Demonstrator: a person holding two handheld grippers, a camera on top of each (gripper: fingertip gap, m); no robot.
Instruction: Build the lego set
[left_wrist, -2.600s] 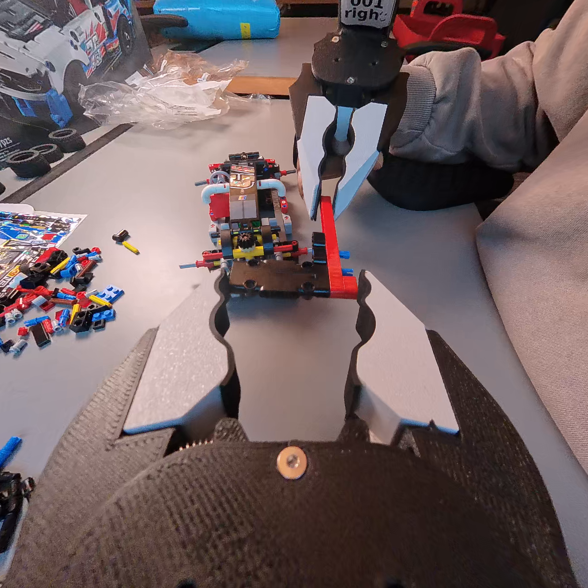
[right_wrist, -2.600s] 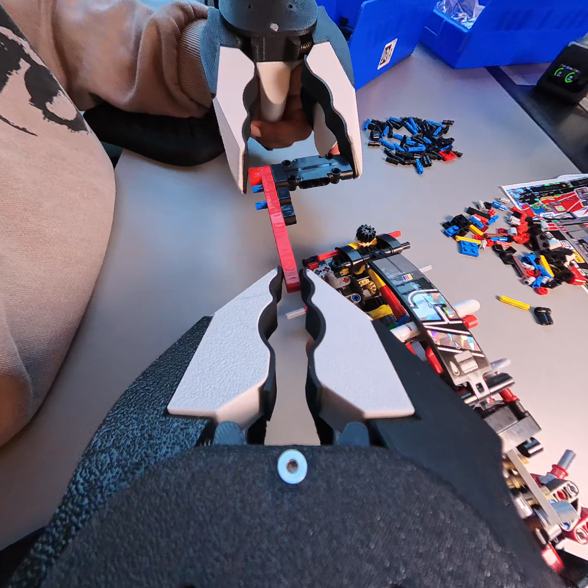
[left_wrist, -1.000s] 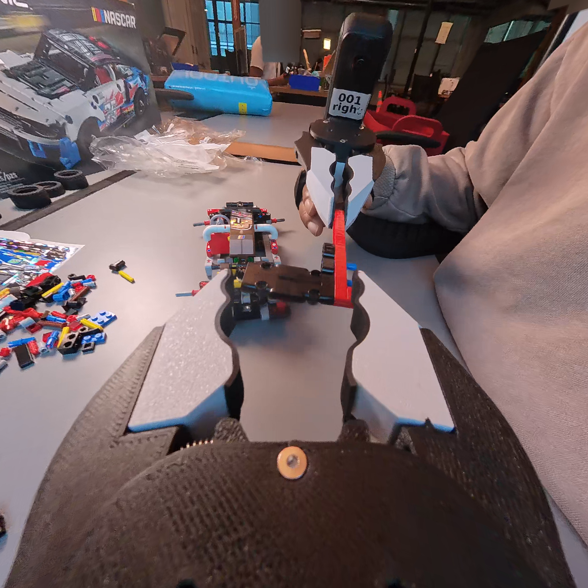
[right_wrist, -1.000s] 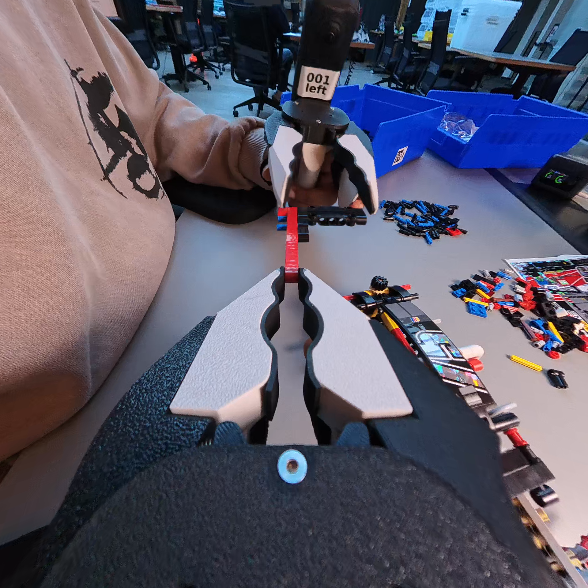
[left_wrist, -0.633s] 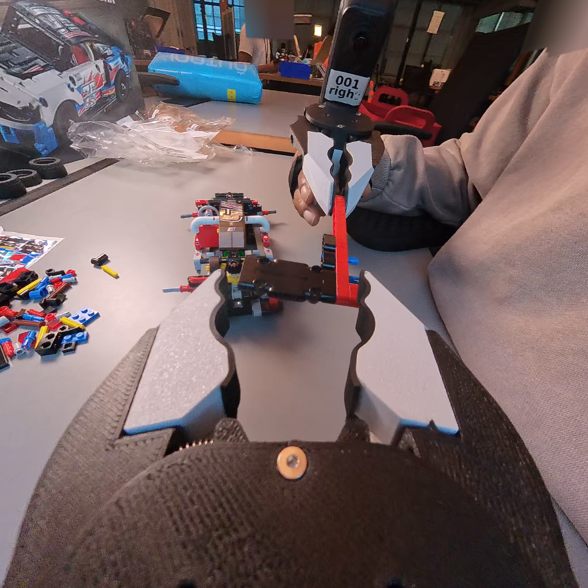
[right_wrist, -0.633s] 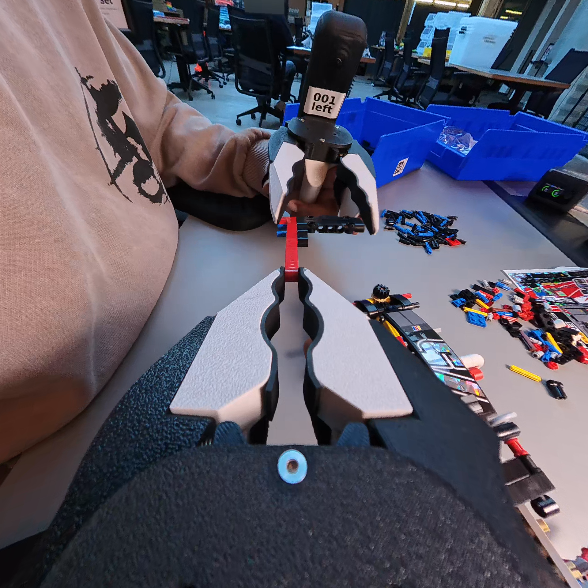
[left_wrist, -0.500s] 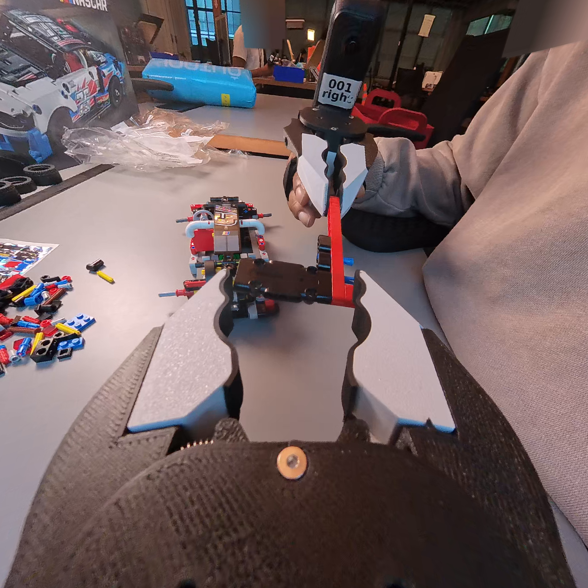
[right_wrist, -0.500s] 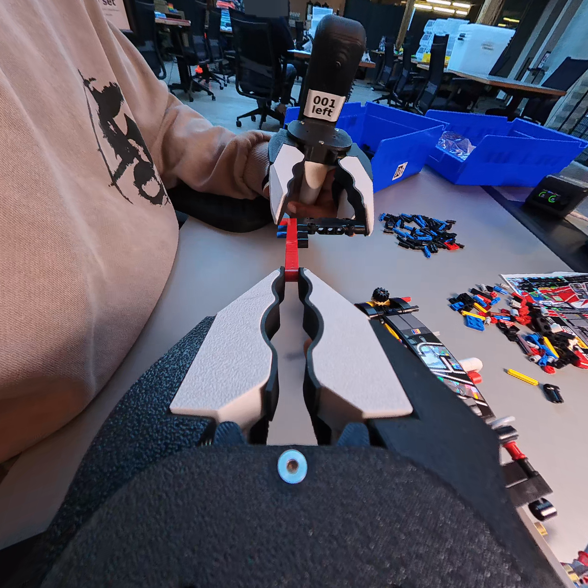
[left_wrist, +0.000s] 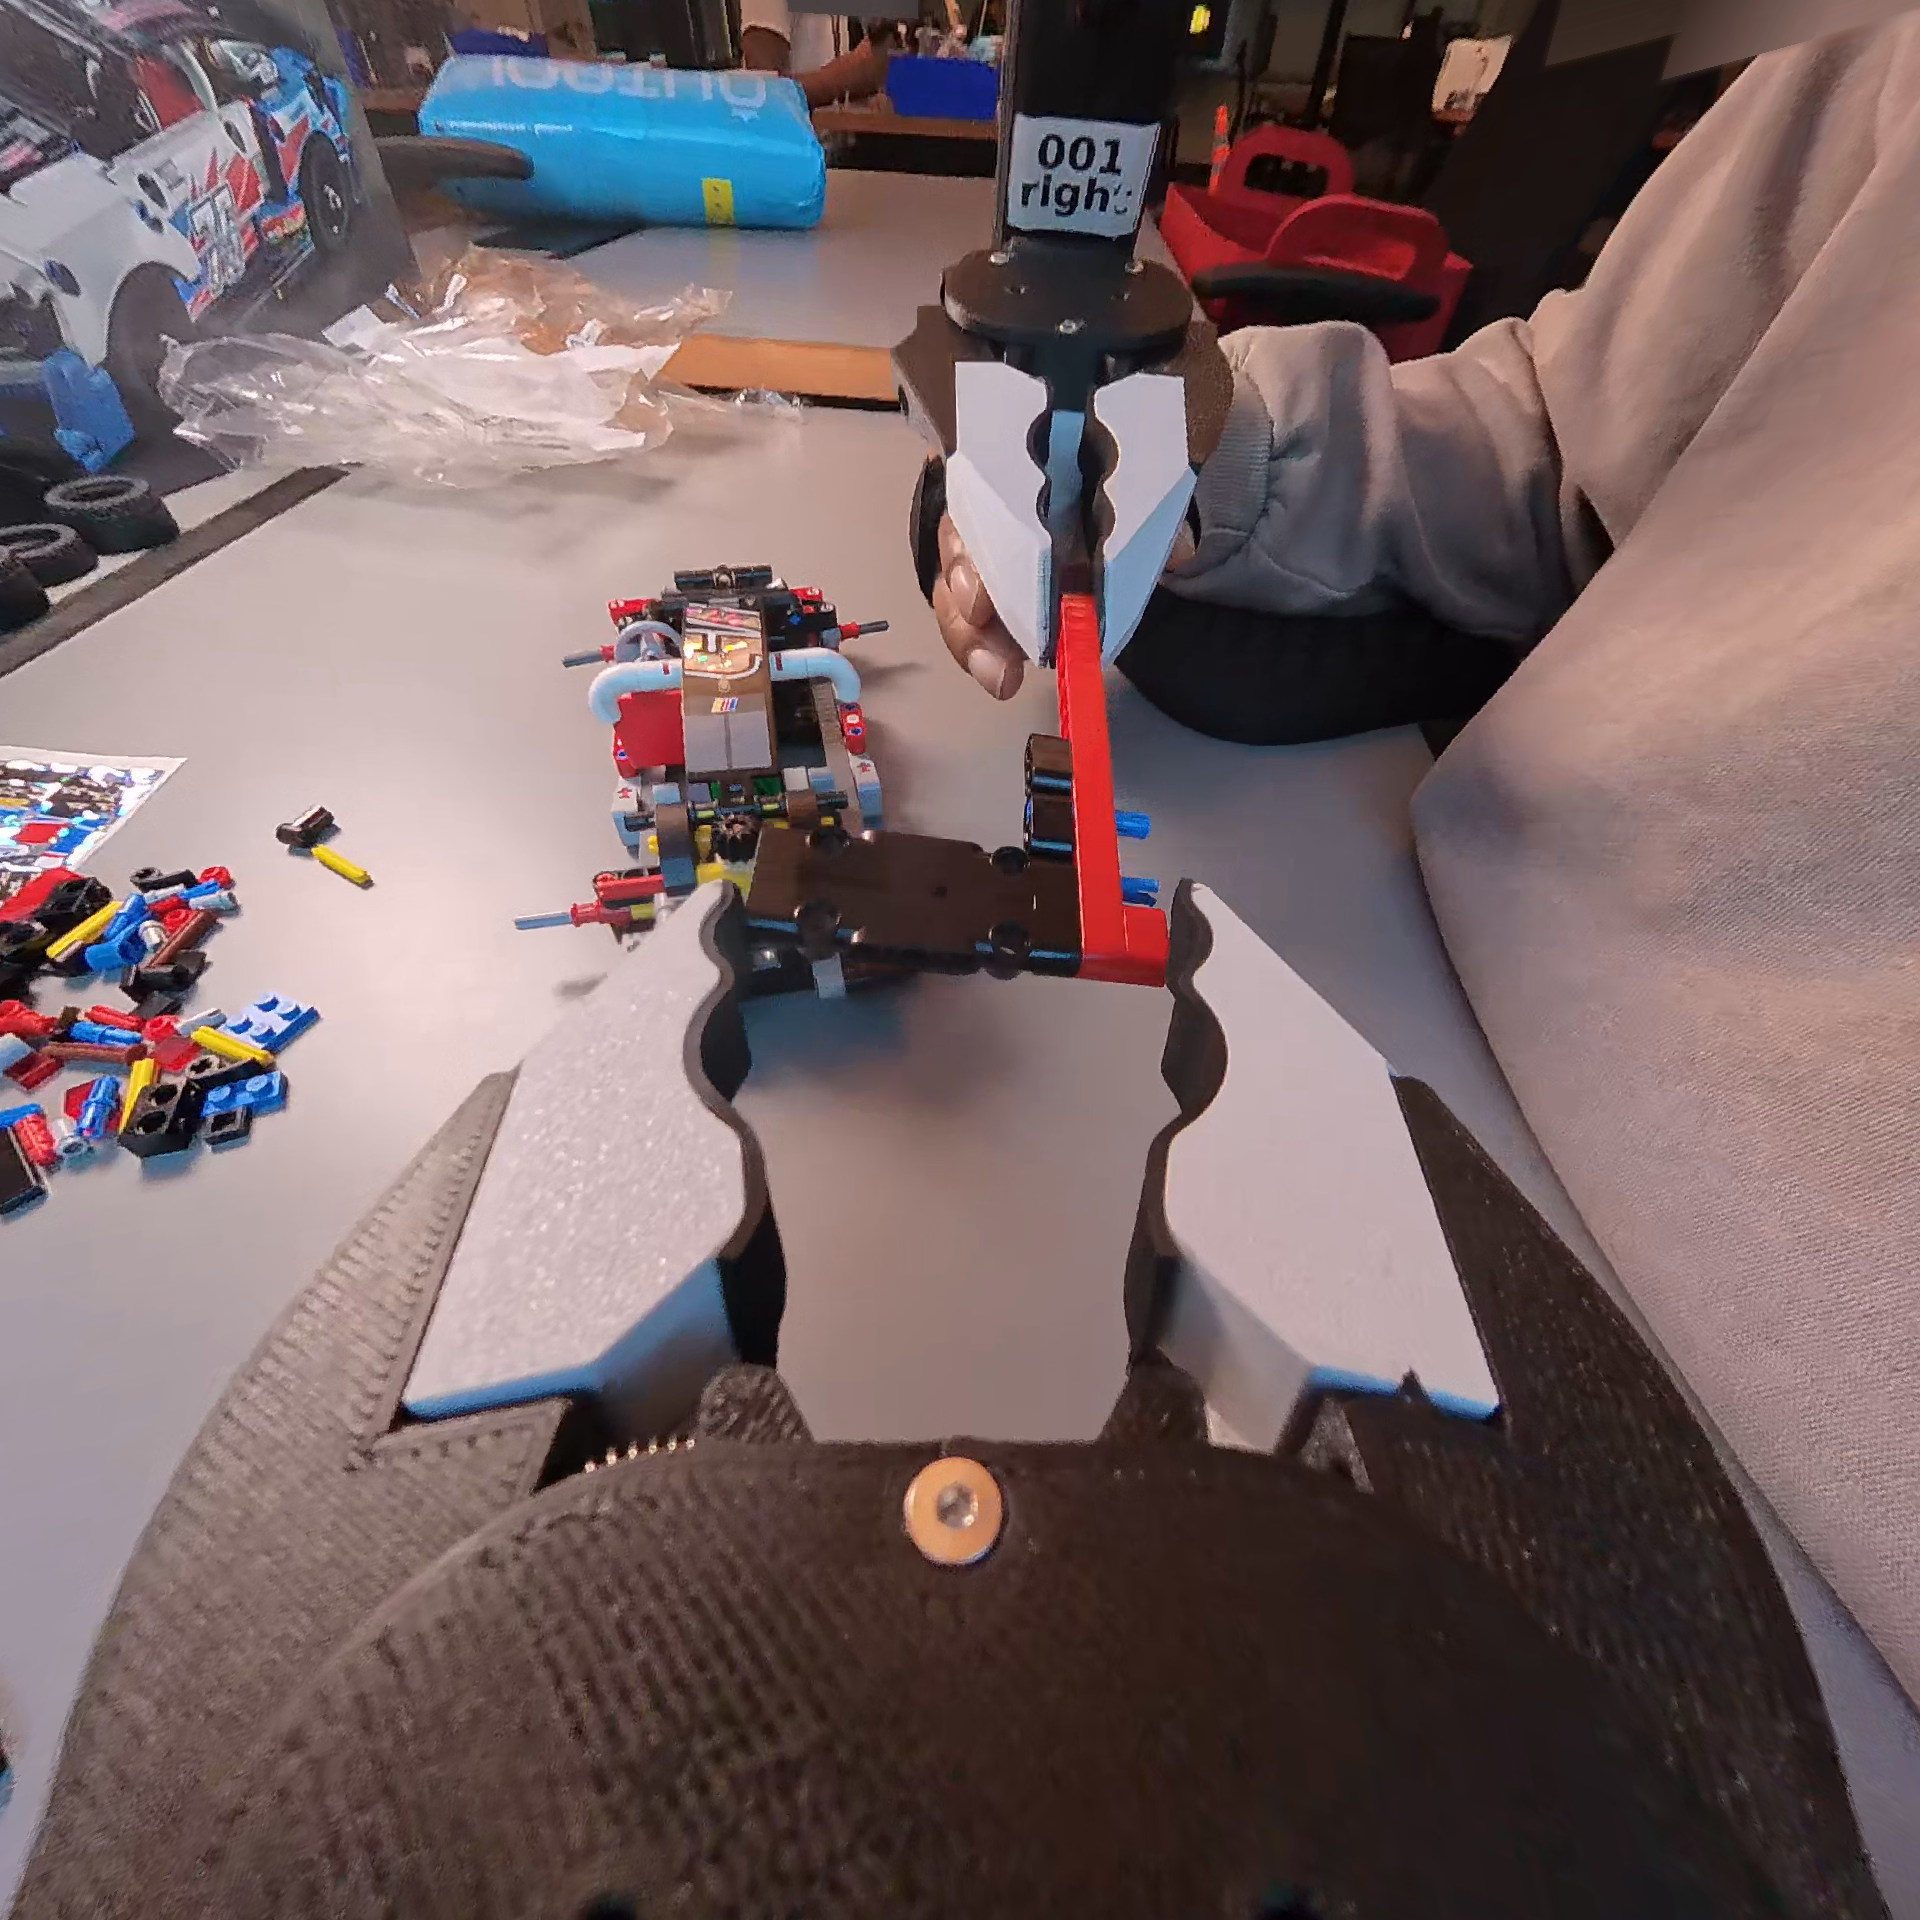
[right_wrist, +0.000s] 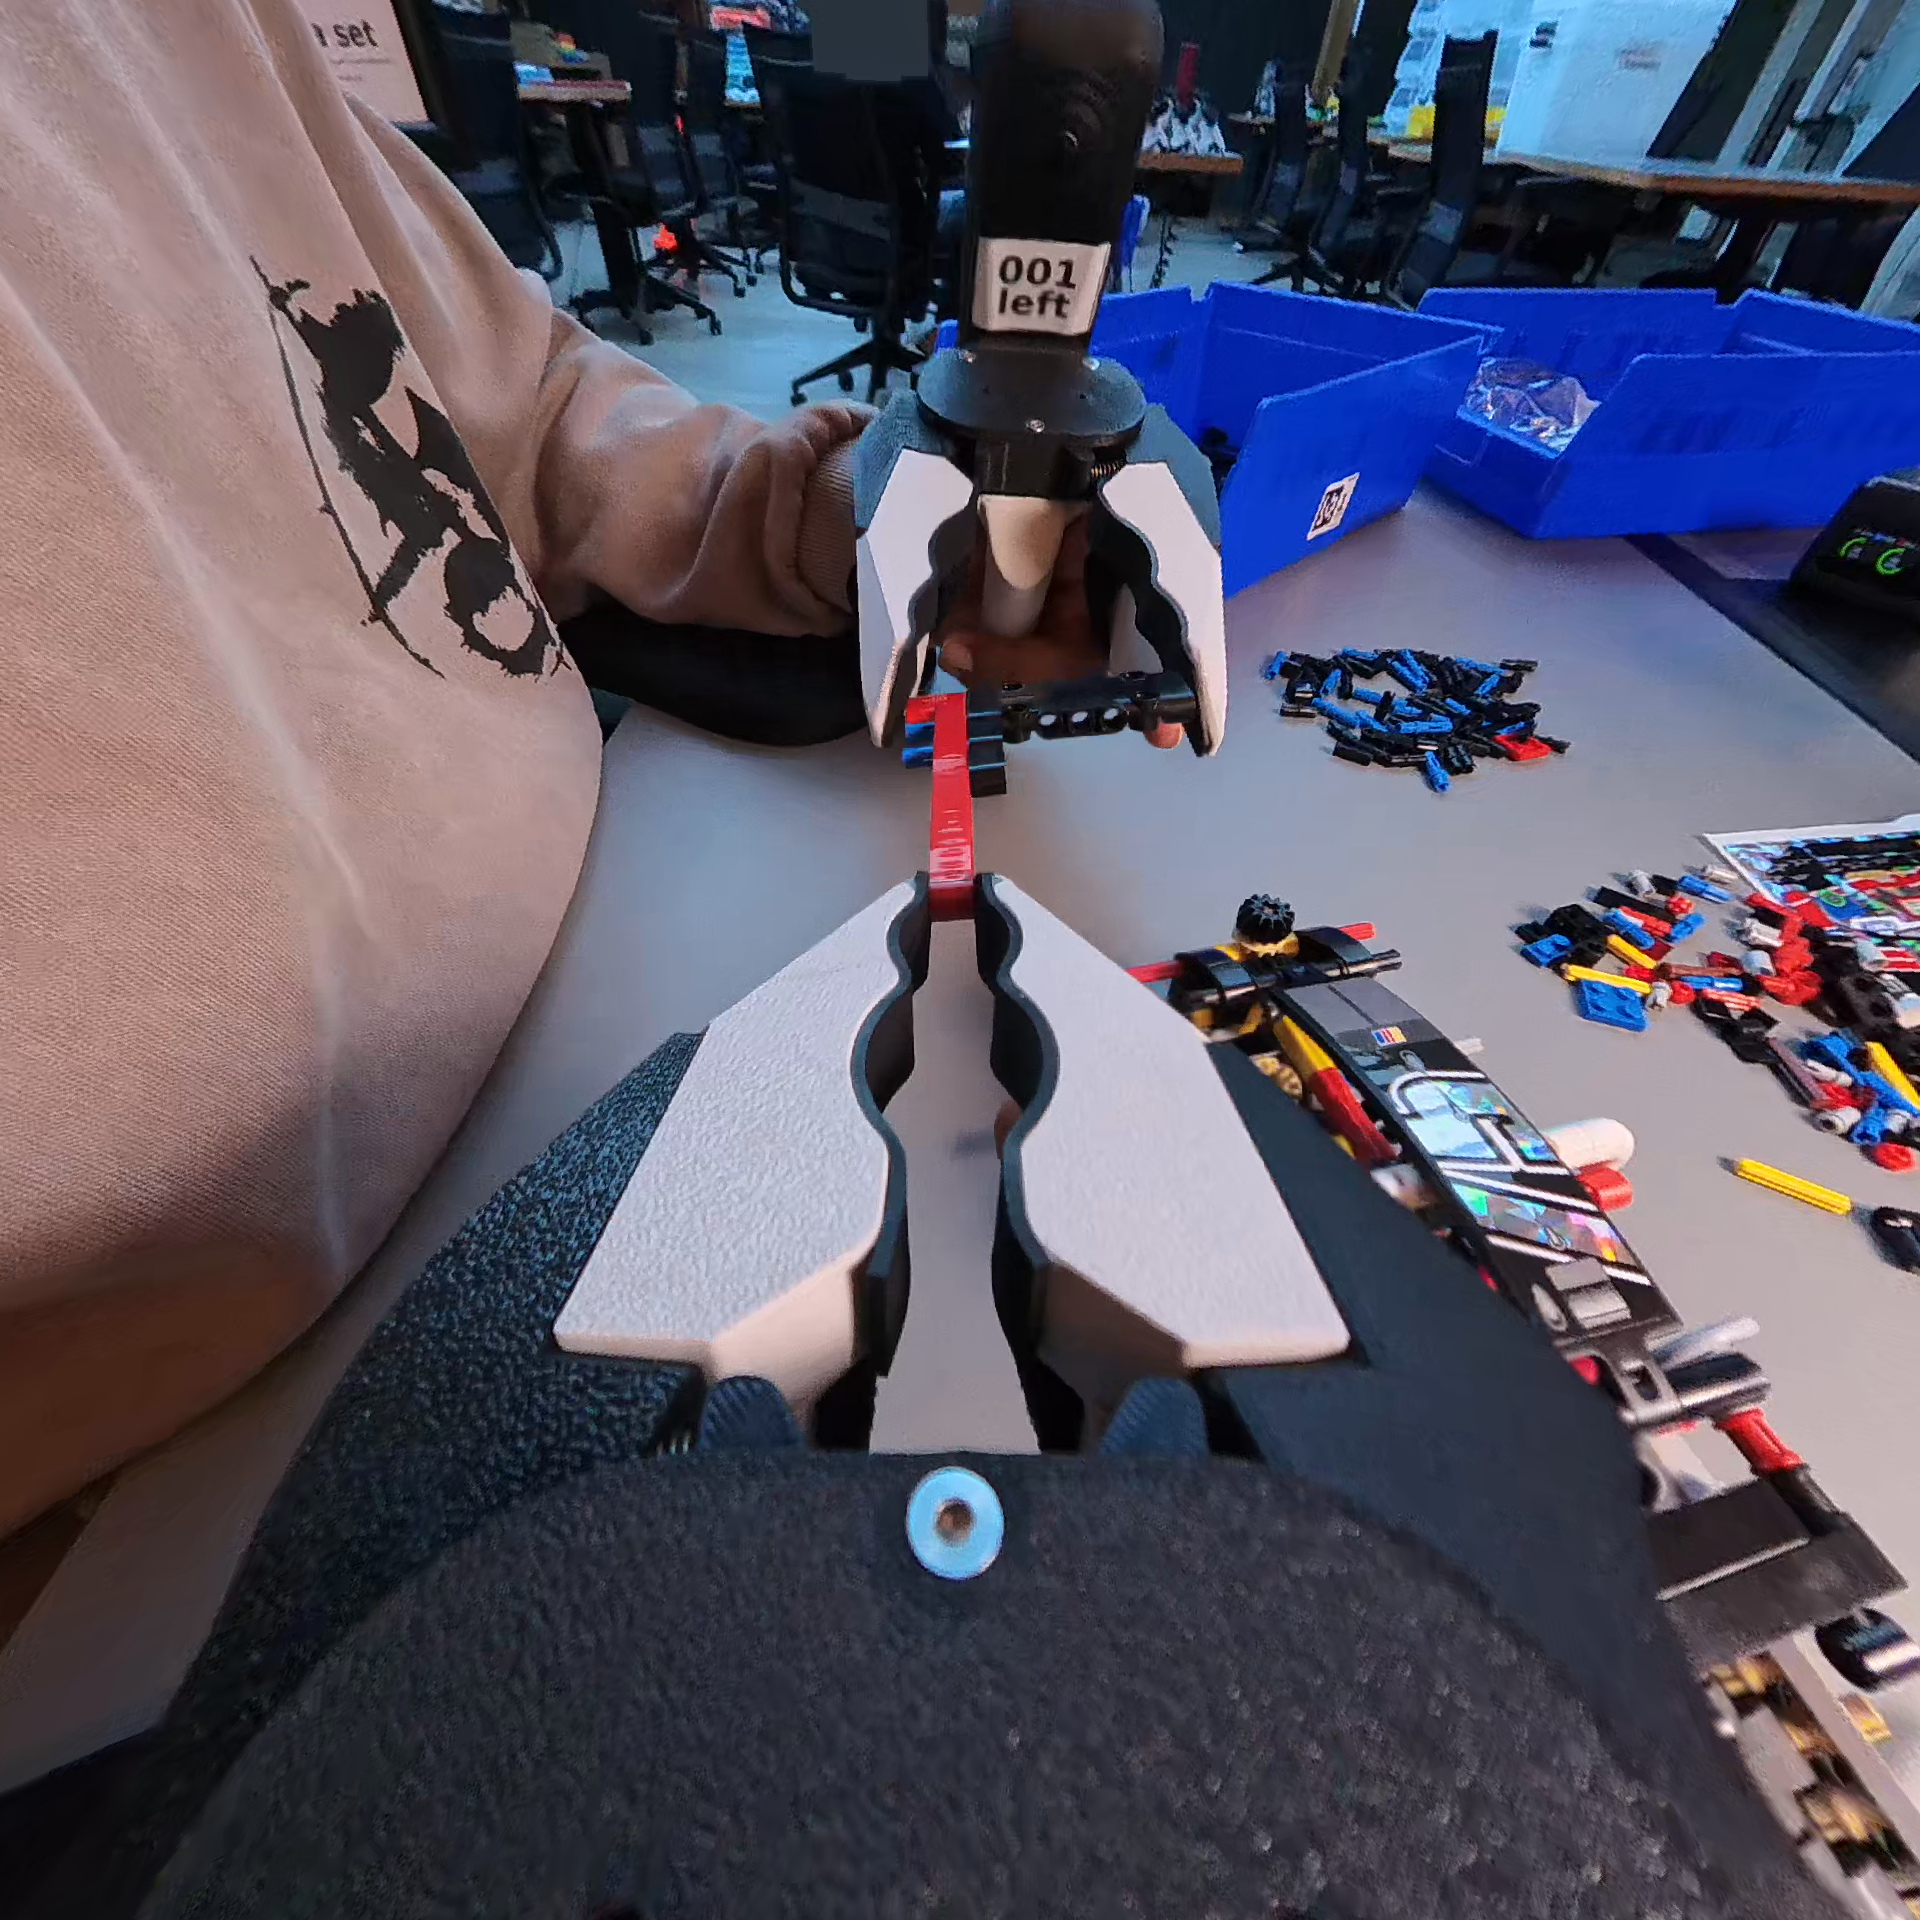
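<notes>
A: What does your left wrist view give you?

B: My left claw (left_wrist: 945, 925) is spread wide but pinching a subassembly, a black frame (left_wrist: 894, 894) joined to a long red beam (left_wrist: 1086, 769), held across its width above the desk (left_wrist: 416, 582). Opposite, my right claw (left_wrist: 1070, 634) is pressed onto the beam's far end. Behind the frame the car chassis (left_wrist: 727, 727) stands on the desk. To its left lie loose pieces (left_wrist: 135, 1029), a sticker sheet (left_wrist: 62, 800) and a yellow pin (left_wrist: 338, 860). Only this view shows the tyres (left_wrist: 99, 509), the clear bags (left_wrist: 416, 384), the set's box (left_wrist: 166, 208) and a blue pack (left_wrist: 623, 145) at the back.

A: And the right wrist view?

B: Here my right claw (right_wrist: 951, 894) is nearly closed, nipping the red beam (right_wrist: 951, 821) by its tip. My left claw (right_wrist: 1039, 717) faces me, fingers apart around the black frame (right_wrist: 1081, 712). The chassis (right_wrist: 1455, 1164) runs along my right side, partly hidden by the claw body. Only this view shows the blue bins (right_wrist: 1558, 416), a heap of blue and black pins (right_wrist: 1403, 707) and office chairs (right_wrist: 852, 208) behind.
</notes>
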